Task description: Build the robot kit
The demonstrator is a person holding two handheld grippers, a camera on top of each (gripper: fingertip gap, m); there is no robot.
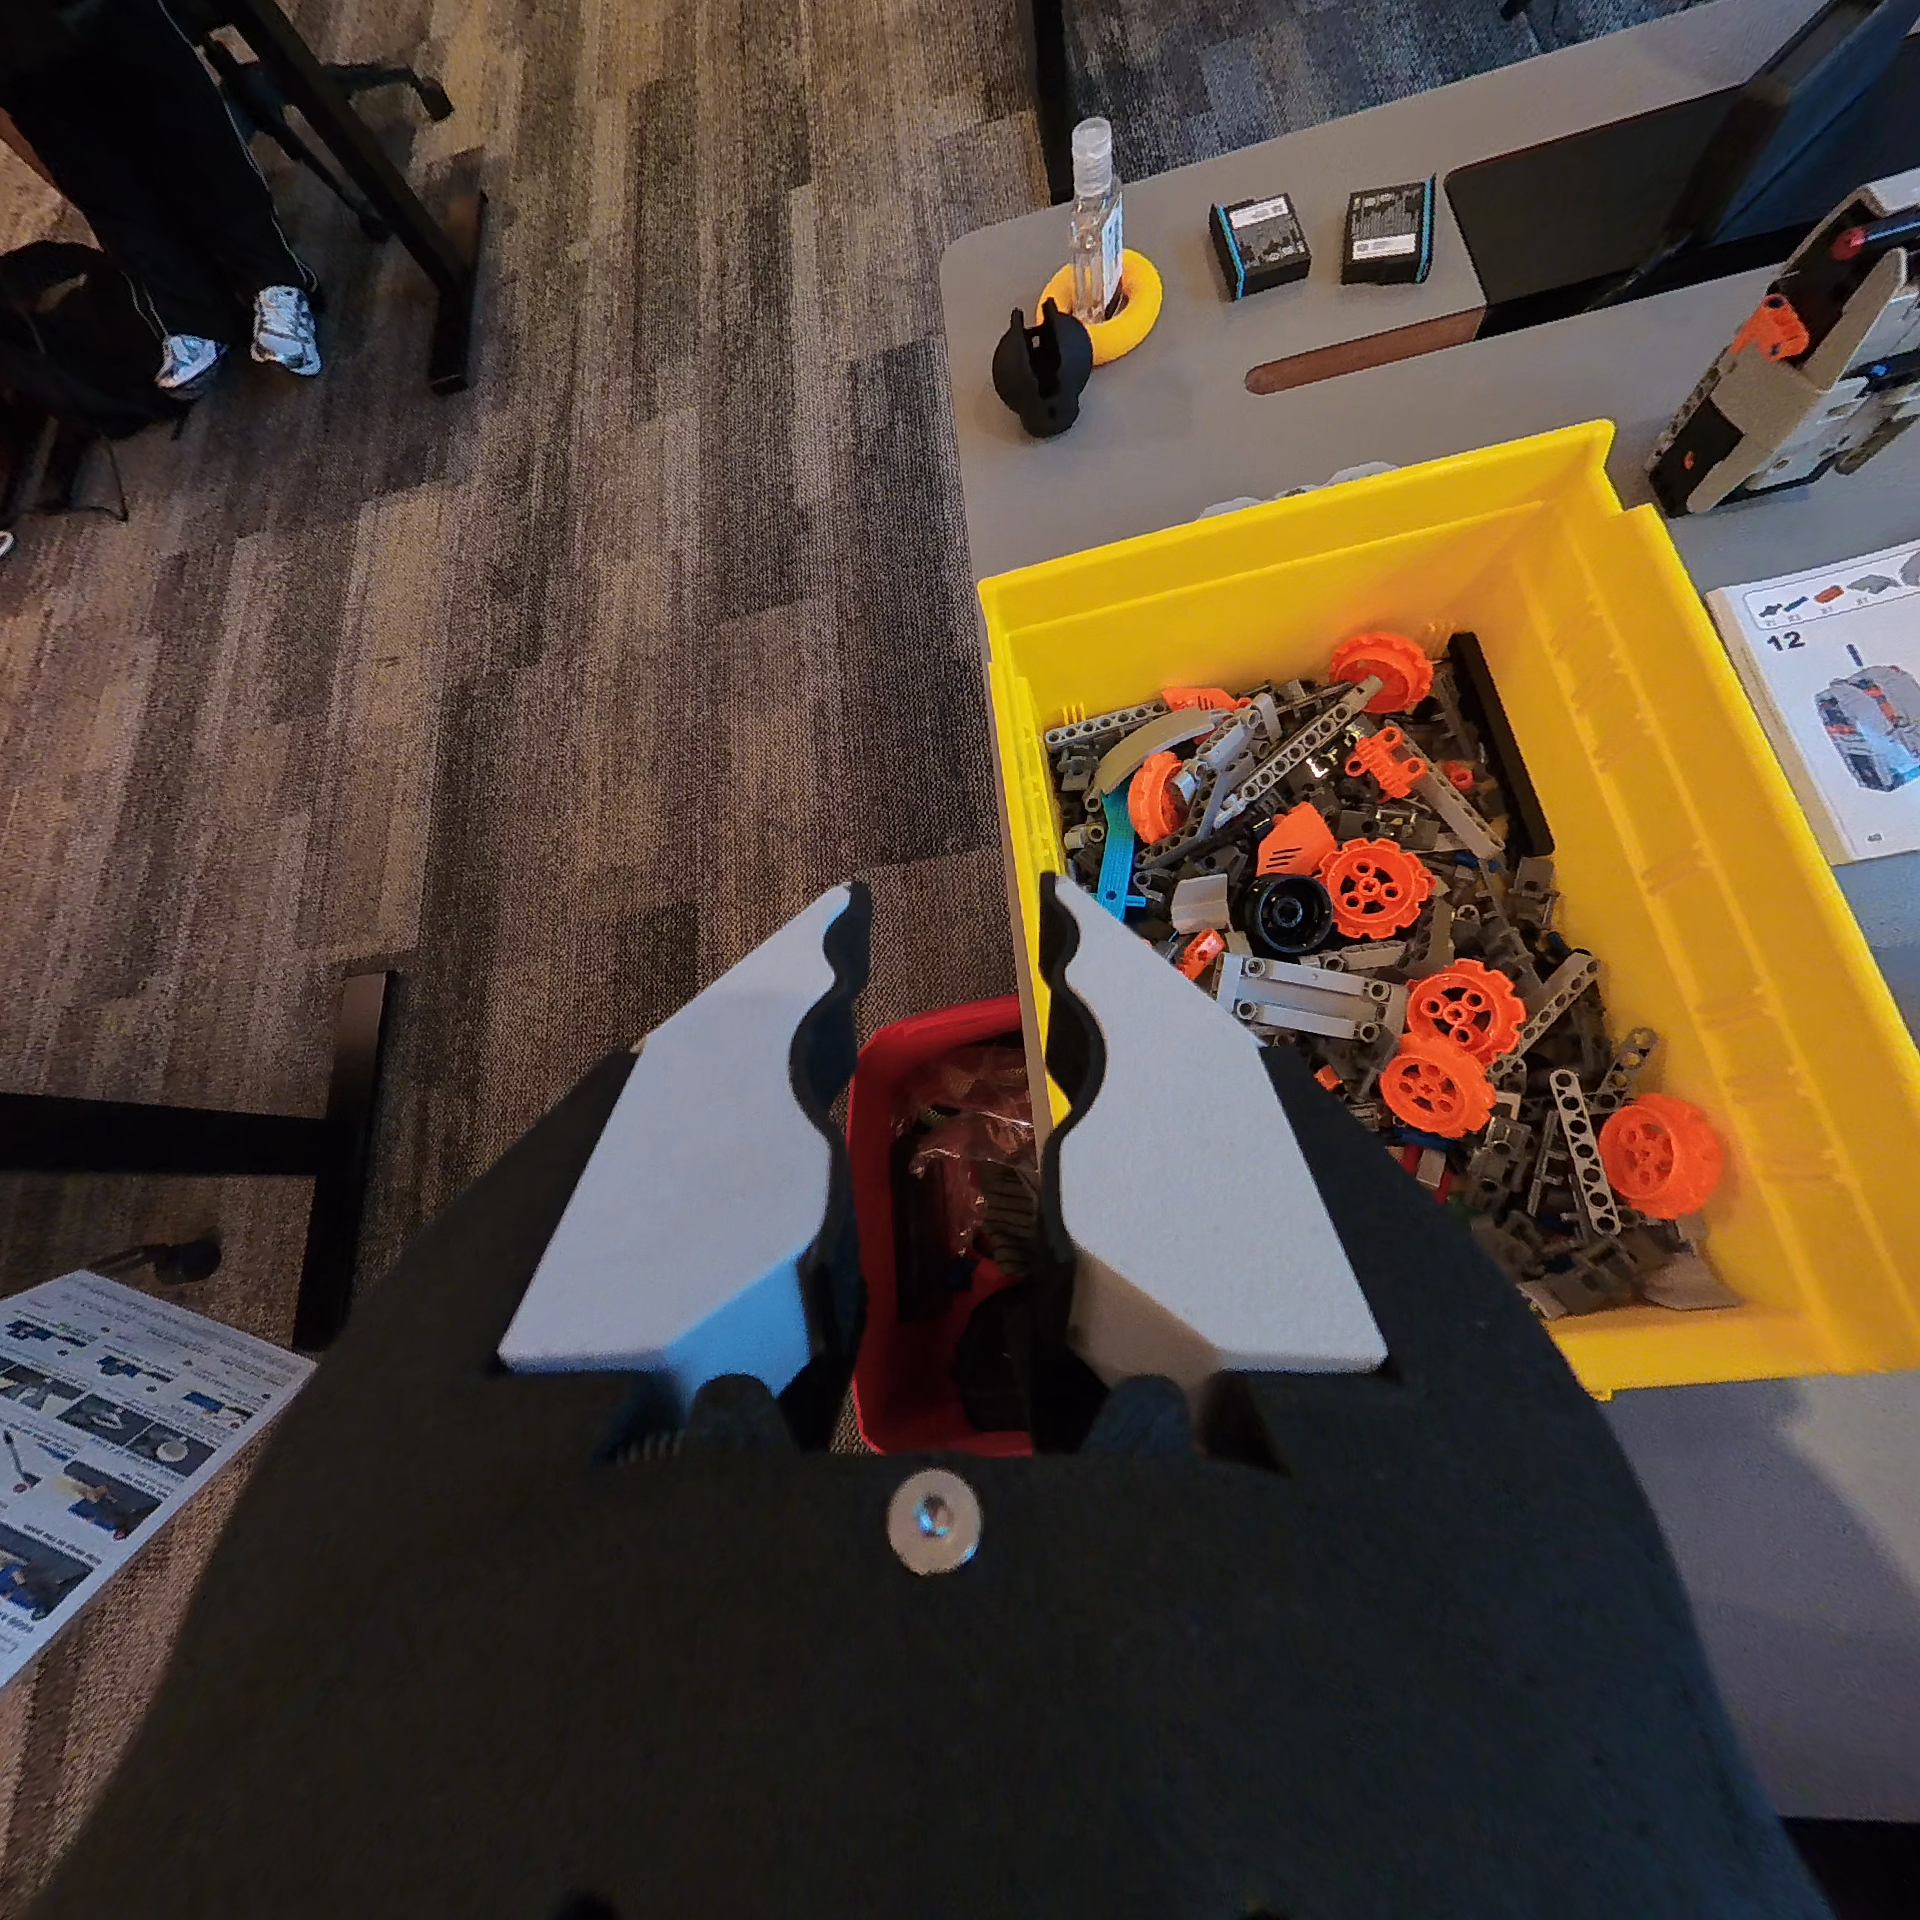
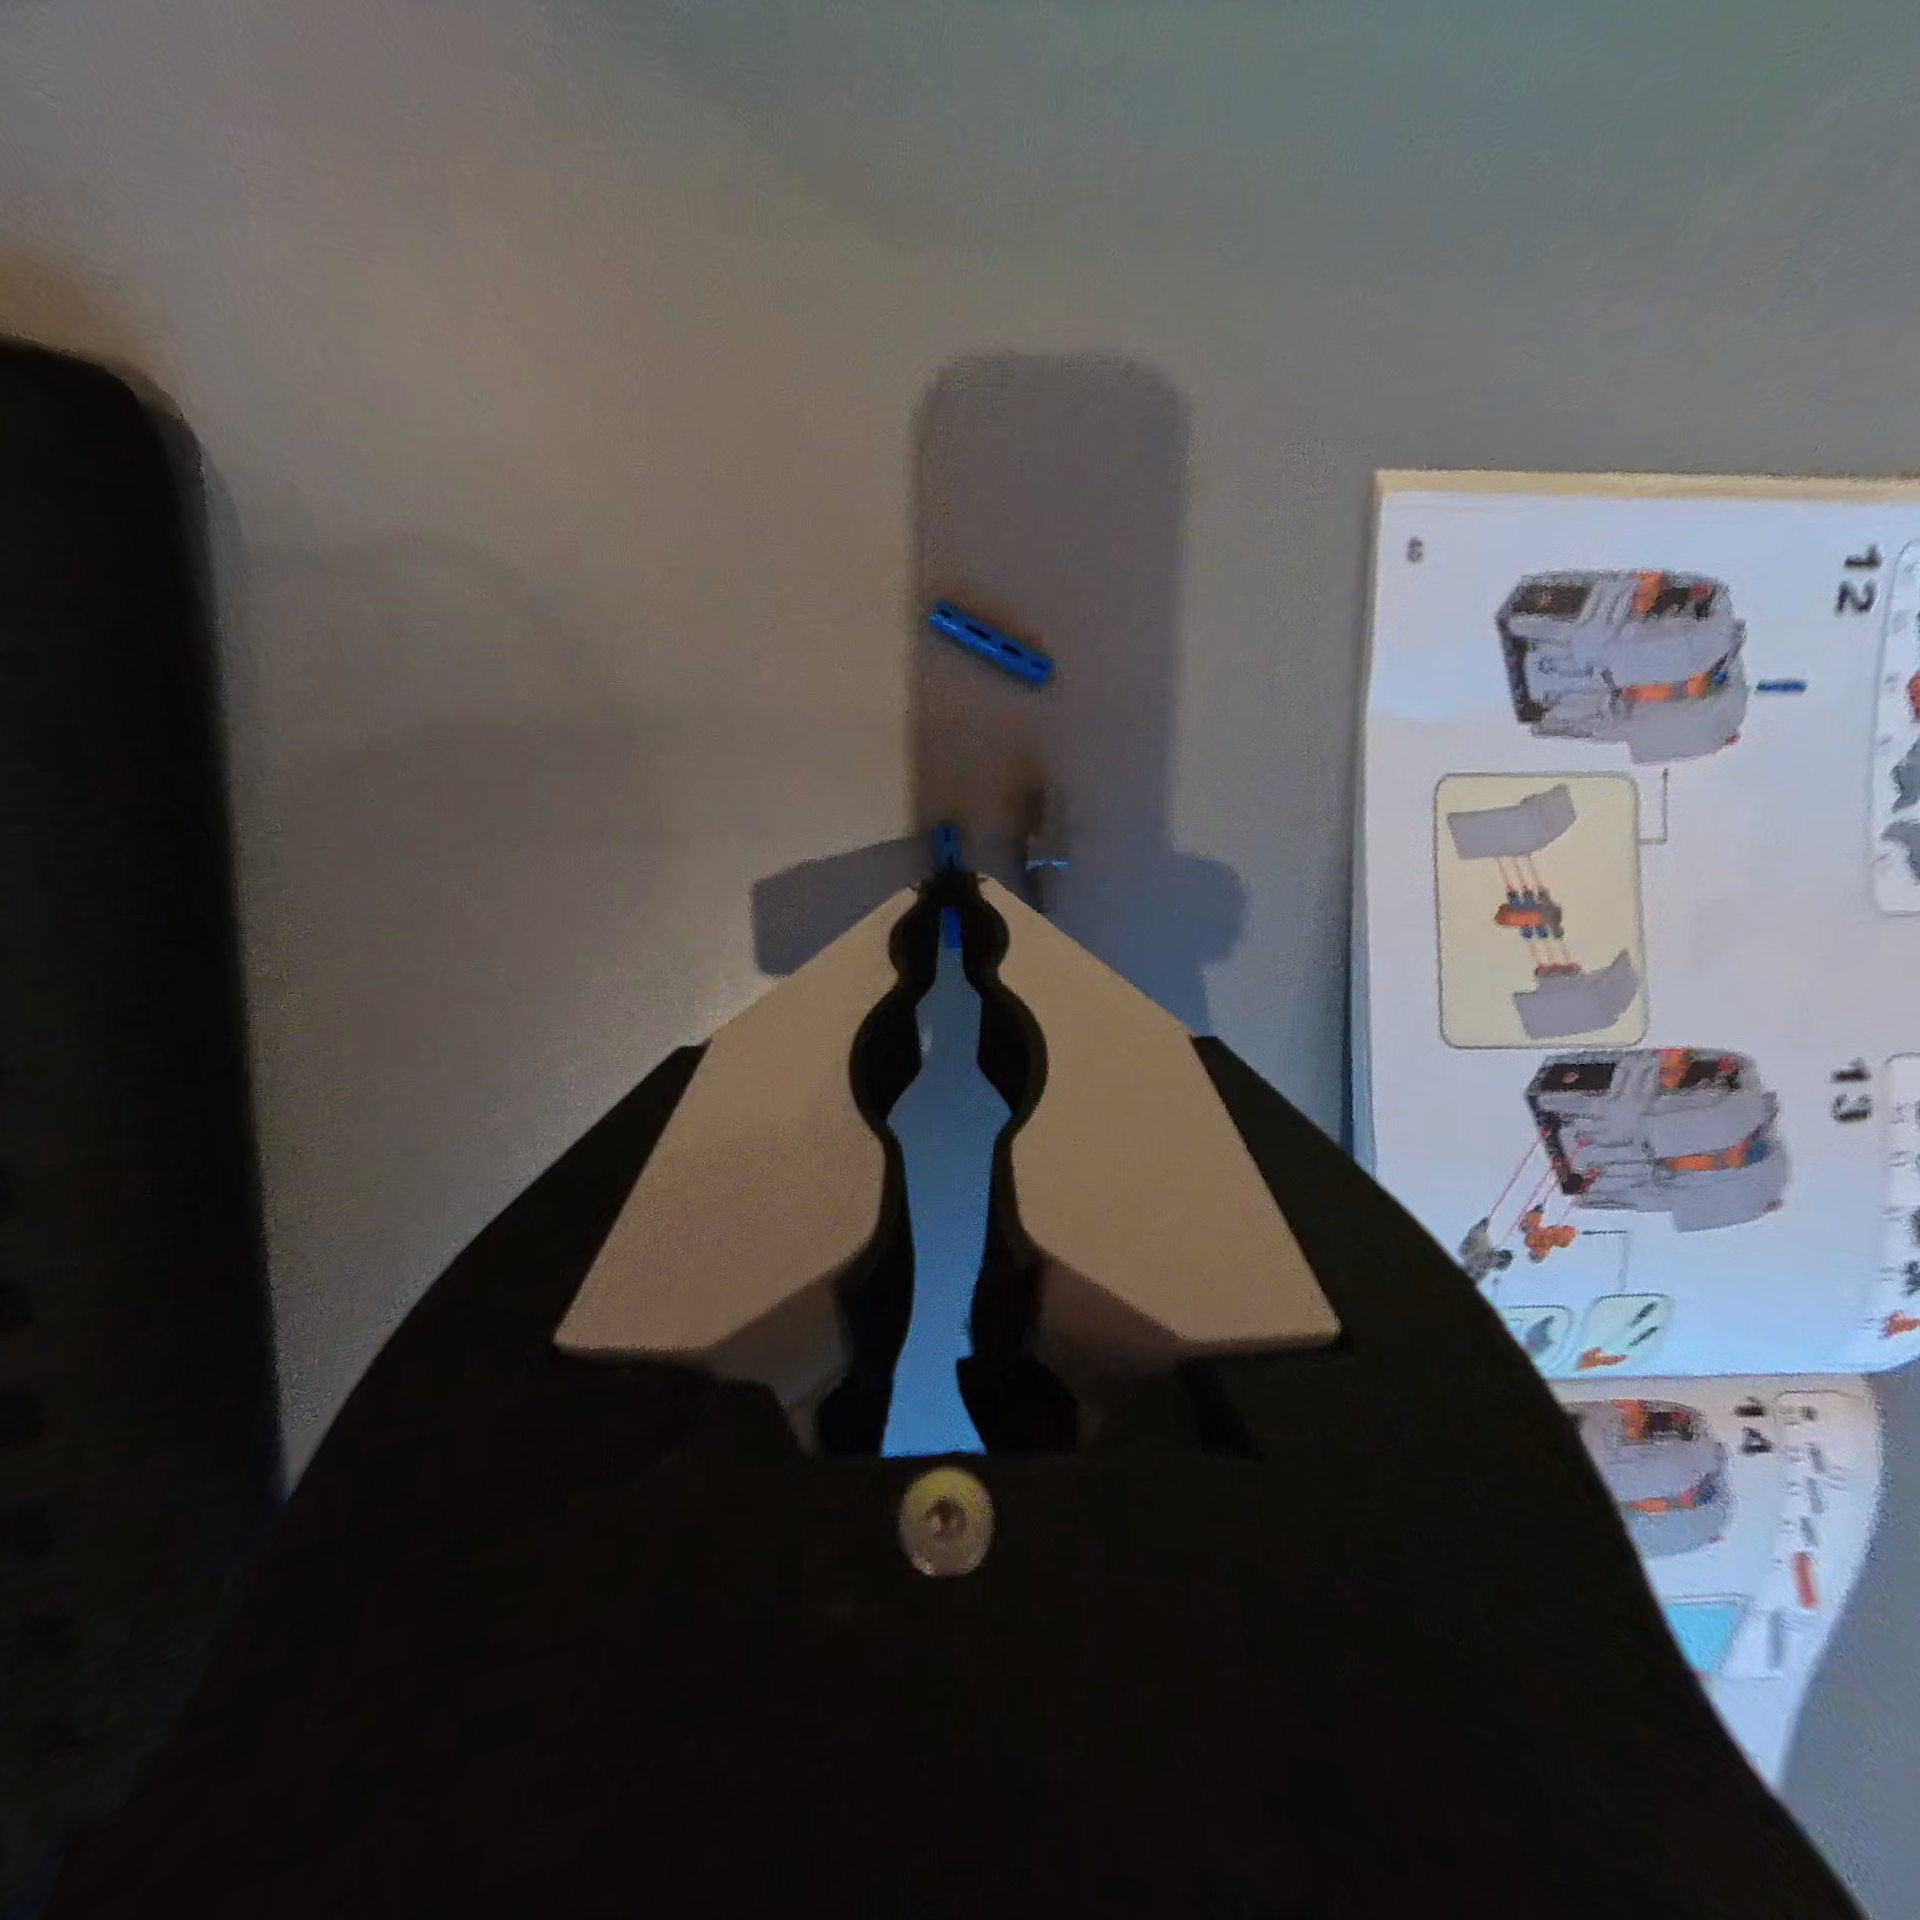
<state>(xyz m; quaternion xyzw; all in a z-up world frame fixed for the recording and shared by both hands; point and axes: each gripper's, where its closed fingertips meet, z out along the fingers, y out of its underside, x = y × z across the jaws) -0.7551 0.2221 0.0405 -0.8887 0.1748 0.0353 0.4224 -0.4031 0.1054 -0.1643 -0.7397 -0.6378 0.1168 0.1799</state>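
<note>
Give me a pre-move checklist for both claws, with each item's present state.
1. Right claw shut on the small blue pin: ok, fingertips pinch it.
2. Pin seated straight in the grip: cannot tell, blurred.
3. Second blue pin lying apart on the grey table: ok.
4. Left claw open with nothing held: ok.
5. Left claw free of the yellow bin: ok, hanging near its left edge above the red bin on the floor.
6. Instruction booklet flat, right of the right claw: ok.
</note>
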